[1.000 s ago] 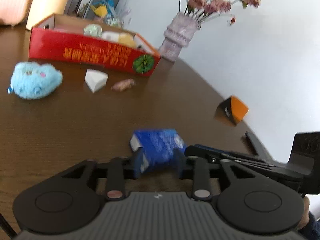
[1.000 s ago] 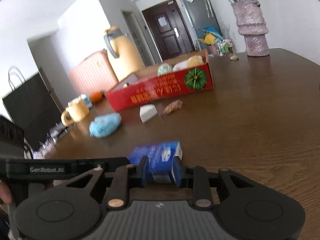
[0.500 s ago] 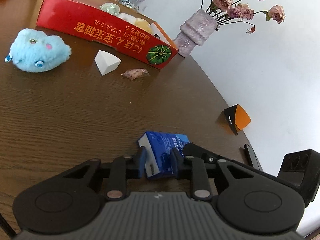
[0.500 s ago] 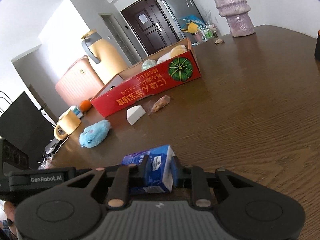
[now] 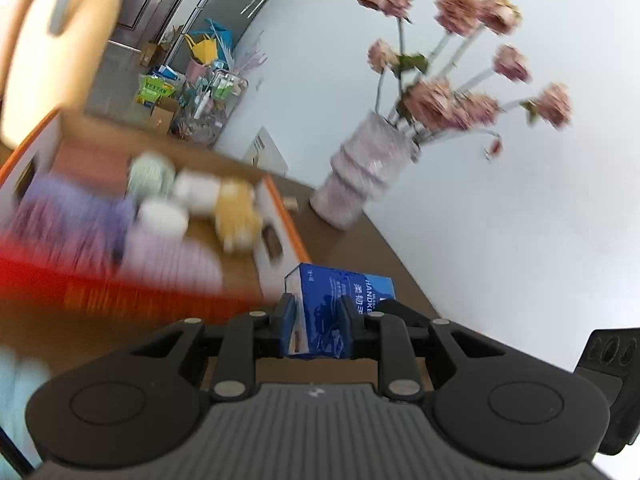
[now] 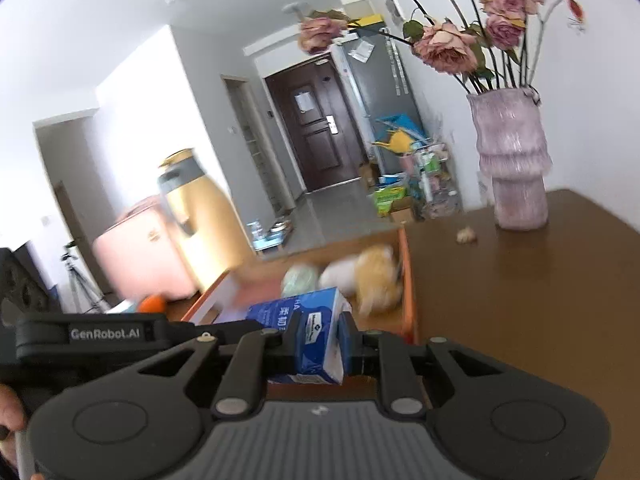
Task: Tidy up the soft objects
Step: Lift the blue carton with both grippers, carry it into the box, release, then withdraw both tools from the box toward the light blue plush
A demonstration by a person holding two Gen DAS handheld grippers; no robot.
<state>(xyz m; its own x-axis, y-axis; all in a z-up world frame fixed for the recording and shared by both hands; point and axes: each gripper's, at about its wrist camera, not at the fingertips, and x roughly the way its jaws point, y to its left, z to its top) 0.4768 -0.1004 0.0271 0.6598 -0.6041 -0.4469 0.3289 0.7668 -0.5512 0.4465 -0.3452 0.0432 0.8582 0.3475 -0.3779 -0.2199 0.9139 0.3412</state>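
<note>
Tissue pack [image 5: 340, 312] was pinched at both ends: the left claw [image 5: 316, 312] pressed on one short end and the right claw [image 6: 322, 340] on the other, so its long axis ran from claw to claw. It was held in the air above the table [image 6: 520, 280]. The red box [image 5: 120, 288] with soft toys lay toward 11 o'clock from the left claw and 12 o'clock from the right; both hands seemed equally near it.
</note>
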